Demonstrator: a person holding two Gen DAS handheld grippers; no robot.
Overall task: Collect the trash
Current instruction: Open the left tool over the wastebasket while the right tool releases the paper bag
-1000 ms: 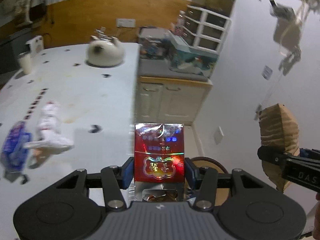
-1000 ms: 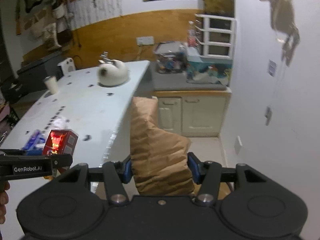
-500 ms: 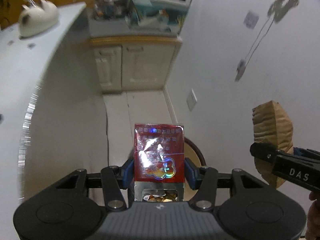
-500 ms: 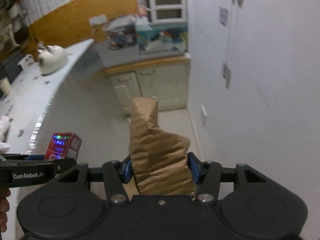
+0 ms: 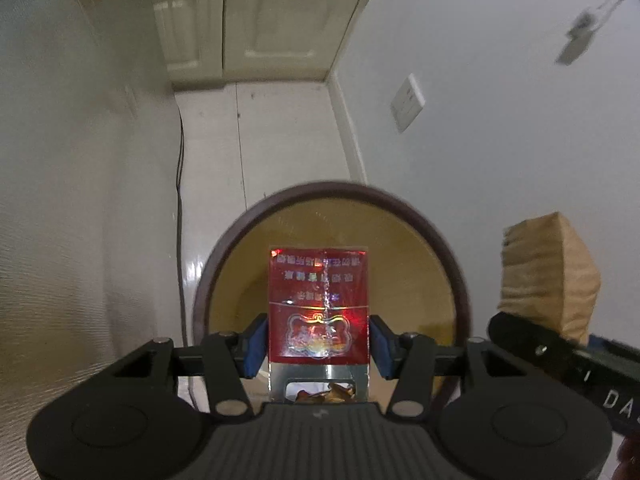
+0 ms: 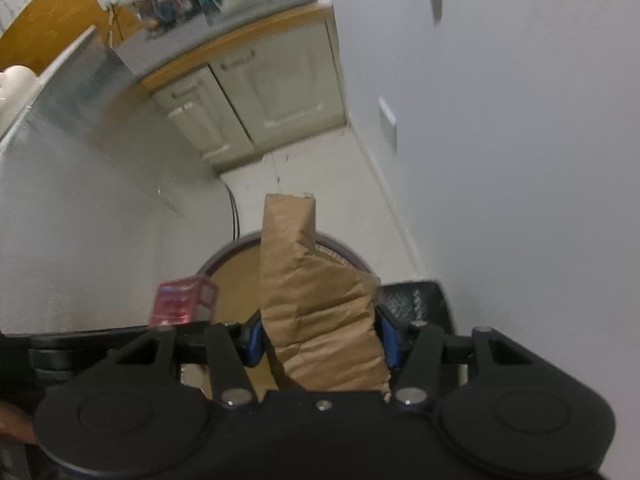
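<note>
My left gripper is shut on a red cigarette pack and holds it right above the open mouth of a round trash bin with a dark rim and tan inside. My right gripper is shut on a crumpled brown paper bag, held over the same bin. The paper bag also shows at the right of the left wrist view. The red pack also shows in the right wrist view.
The bin stands on a pale floor between a white counter side on the left and a white wall with a socket on the right. Cream cabinet doors stand beyond. A black cable runs down the counter side.
Both grippers have swung off the table top and tilted down toward the floor. The bin, first barely showing, now fills the middle under the red pack and the paper bag.
</note>
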